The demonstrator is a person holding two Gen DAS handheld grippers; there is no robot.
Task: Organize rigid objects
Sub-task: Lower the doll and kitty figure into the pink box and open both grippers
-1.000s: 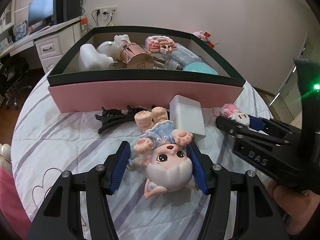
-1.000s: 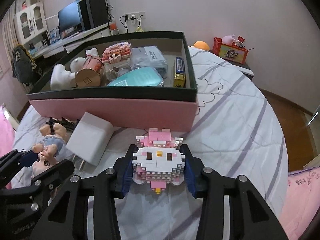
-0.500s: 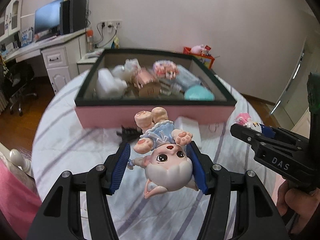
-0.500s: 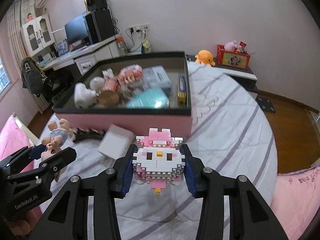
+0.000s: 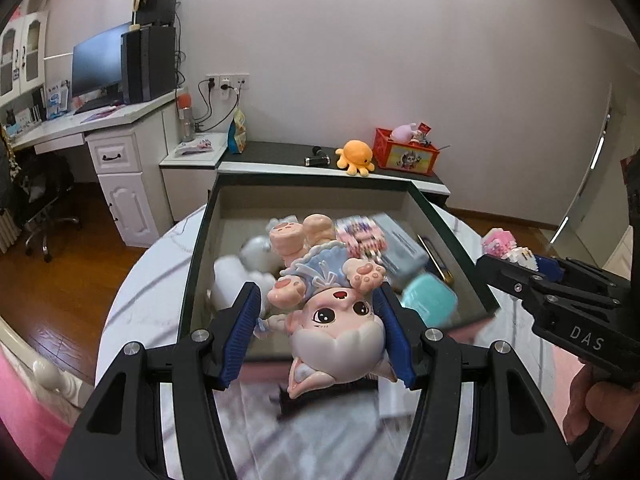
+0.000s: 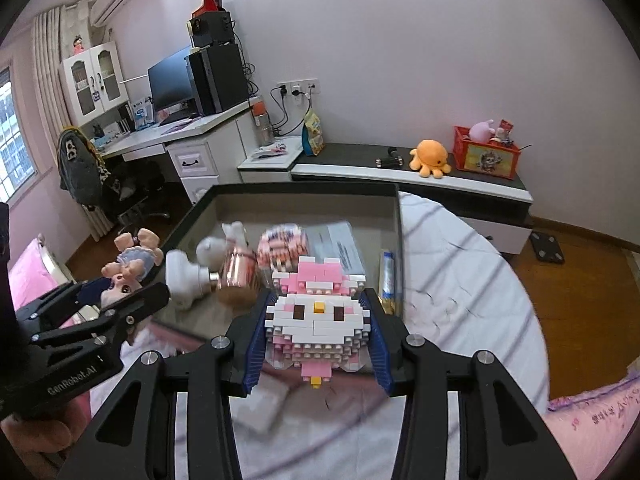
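Doll figurine (image 5: 332,312): held head-toward-camera, feet pointing away, clamped between the blue pads of the left gripper (image 5: 320,332); carried in the air above the near wall of the box (image 5: 200,240). Long axis runs along the fingers, toward the box interior.

Brick-built bunny figure (image 6: 316,320): clenched face-up in the right gripper (image 6: 318,334), likewise aloft, over the box's near right portion.

Box: open-topped, dark rim, pink outer wall, standing on a striped bedspread (image 6: 460,280). Contents blurred: white figure (image 6: 180,272), pink cylinder (image 6: 236,268), brick-built item (image 6: 282,246), a pale case (image 6: 340,242), a teal case (image 5: 430,300), a slim yellow-and-blue item along the right wall.

Relation: box lies ahead of and below both grippers; the left is nearer its left half, the right nearer its right half.

Room: judged best along the bare far floor; near half crowded. Rim must be cleared on descent.
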